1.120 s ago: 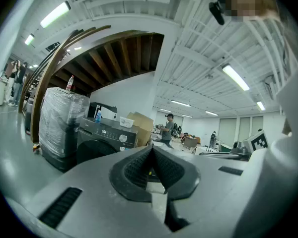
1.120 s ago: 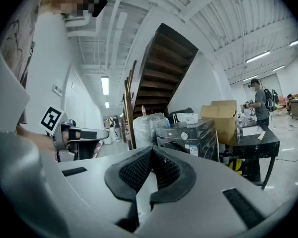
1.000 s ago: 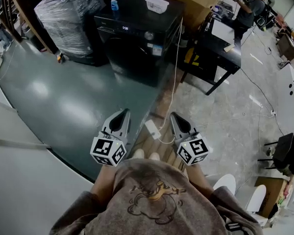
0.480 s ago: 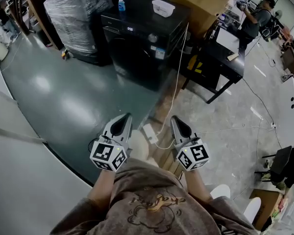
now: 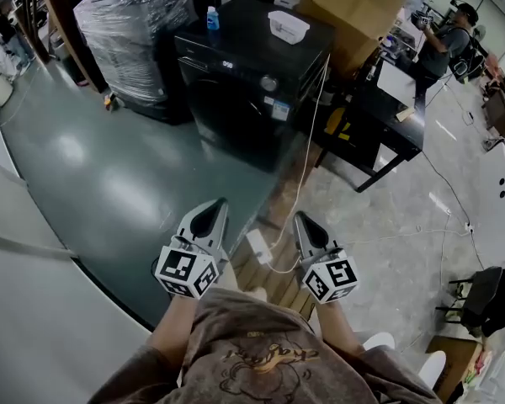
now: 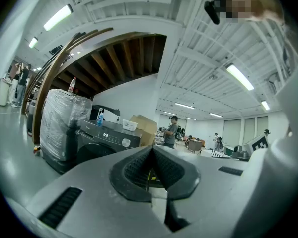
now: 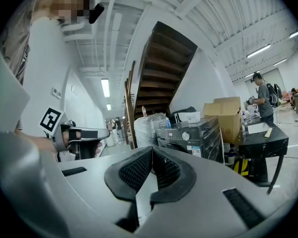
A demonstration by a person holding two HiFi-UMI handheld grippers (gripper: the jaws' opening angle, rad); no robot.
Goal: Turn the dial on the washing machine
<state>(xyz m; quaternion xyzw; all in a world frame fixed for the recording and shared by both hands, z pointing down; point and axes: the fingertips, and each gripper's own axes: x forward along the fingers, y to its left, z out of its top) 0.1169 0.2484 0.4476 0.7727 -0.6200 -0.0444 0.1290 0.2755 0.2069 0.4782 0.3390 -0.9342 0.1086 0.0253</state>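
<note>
A black washing machine (image 5: 251,74) stands several steps ahead of me, its round silver dial (image 5: 270,82) on the front panel's right side. The dial (image 6: 125,142) also shows small in the left gripper view, and the dial (image 7: 186,137) in the right gripper view. My left gripper (image 5: 220,202) and right gripper (image 5: 300,217) are held close to my body, low over the floor, both pointing toward the machine and far from it. Each has its jaws shut with nothing between them; the left gripper (image 6: 152,148) and right gripper (image 7: 152,149) show the pads meeting.
A white container (image 5: 288,25) and a blue bottle (image 5: 212,18) sit on the machine's top. A plastic-wrapped pallet (image 5: 130,32) stands to its left, a cardboard box (image 5: 362,11) and a black table (image 5: 379,116) to its right. A white cable (image 5: 303,175) and power strip (image 5: 258,246) lie on the floor ahead. A person (image 5: 442,40) stands at the far right.
The washing machine has shifted slightly lower and rightward in the head view as I move toward it. Both grippers have stayed shut and in the same place before my body.
</note>
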